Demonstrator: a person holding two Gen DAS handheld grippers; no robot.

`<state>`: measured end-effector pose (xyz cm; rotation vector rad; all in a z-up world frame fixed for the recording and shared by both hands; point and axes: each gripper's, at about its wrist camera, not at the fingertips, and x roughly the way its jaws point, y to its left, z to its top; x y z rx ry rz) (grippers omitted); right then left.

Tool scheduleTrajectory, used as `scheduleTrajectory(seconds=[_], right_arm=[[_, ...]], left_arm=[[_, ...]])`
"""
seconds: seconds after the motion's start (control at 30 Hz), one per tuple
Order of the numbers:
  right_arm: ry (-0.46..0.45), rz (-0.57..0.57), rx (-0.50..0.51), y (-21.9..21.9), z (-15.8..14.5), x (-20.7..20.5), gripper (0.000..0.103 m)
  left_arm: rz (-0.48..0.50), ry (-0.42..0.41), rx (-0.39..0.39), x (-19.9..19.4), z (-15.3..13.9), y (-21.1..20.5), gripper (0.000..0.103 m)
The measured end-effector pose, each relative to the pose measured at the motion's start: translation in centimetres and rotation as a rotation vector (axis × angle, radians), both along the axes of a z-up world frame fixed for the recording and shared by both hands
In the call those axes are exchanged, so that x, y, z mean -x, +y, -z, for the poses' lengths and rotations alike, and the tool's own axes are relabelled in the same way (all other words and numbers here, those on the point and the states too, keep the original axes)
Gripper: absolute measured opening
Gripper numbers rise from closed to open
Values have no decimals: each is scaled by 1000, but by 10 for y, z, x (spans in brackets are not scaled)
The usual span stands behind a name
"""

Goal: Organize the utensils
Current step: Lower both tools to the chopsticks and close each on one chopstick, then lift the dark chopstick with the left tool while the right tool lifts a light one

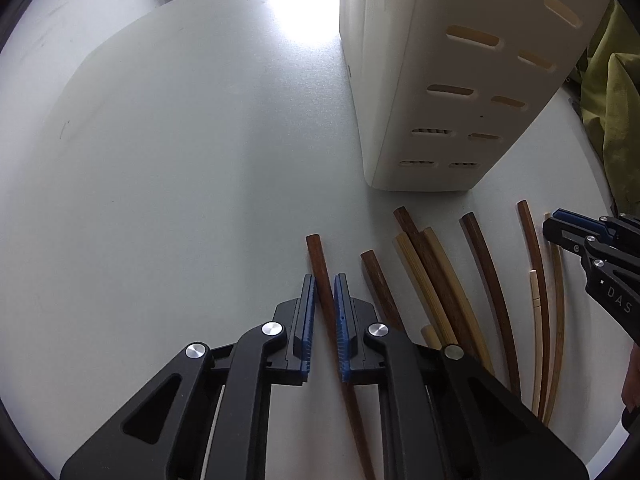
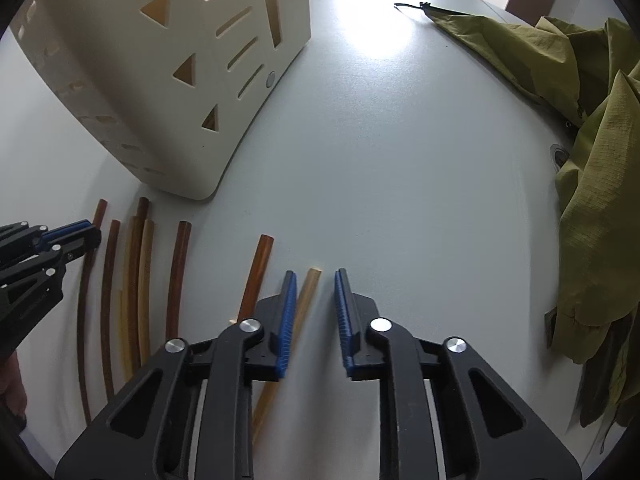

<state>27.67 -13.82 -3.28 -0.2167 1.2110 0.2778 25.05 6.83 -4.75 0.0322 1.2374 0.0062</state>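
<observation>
Several dark and pale wooden chopsticks lie side by side on the grey table in front of a white slotted utensil holder (image 1: 452,80), which also shows in the right wrist view (image 2: 180,80). My left gripper (image 1: 325,280) is open, its blue pads on either side of the leftmost dark brown chopstick (image 1: 318,264), with a small gap on each side. My right gripper (image 2: 316,274) is open above the table, a pale chopstick (image 2: 310,288) lying just inside its left pad. Each gripper shows at the edge of the other's view.
An olive-green jacket (image 2: 592,152) is heaped on the table's right side. The other chopsticks (image 1: 440,280) lie to the right of my left gripper. The table's left edge (image 1: 80,76) runs along a pale wall.
</observation>
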Motion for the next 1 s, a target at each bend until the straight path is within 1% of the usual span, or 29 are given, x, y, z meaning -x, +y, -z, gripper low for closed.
scheduleTrajectory(seconds=[0.07,0.13,0.23,0.3,0.37,0.5,0.67,0.77,0.8,0.9,0.97,1.0], right_arm=[[2,-6,1,1,0,-1,10],[16,4,-15,-2,-1,-1,7],[11,22,-36,-8,-2,-9,7],[6,20,-55,-12,-5,-9,7],[3,14,-80,-15,-10,-7,7],[-41,-7,-142,-19,-32,-6,7],[-117,-34,-230,-25,-67,1,6],[-171,-45,-267,-28,-85,9,6],[-186,-49,-279,-28,-90,11,6],[-243,-68,-308,-25,-105,14,6],[-250,-85,-357,-23,-114,19,6],[-287,-95,-348,-20,-120,23,7]], left_arm=[[9,1,-14,-2,1,-7,7],[11,2,-20,-3,0,-5,7],[7,2,-27,-6,-4,1,7],[8,-16,-29,-4,-9,1,7],[9,-42,-17,14,-23,-23,7],[9,-115,11,26,-52,-15,7],[1,-252,52,49,-90,-15,6],[4,-313,80,60,-107,-15,6],[7,-332,84,61,-116,-14,6],[9,-393,90,66,-130,-14,6],[4,-428,107,70,-145,-5,6],[5,-448,104,70,-148,-6,6]])
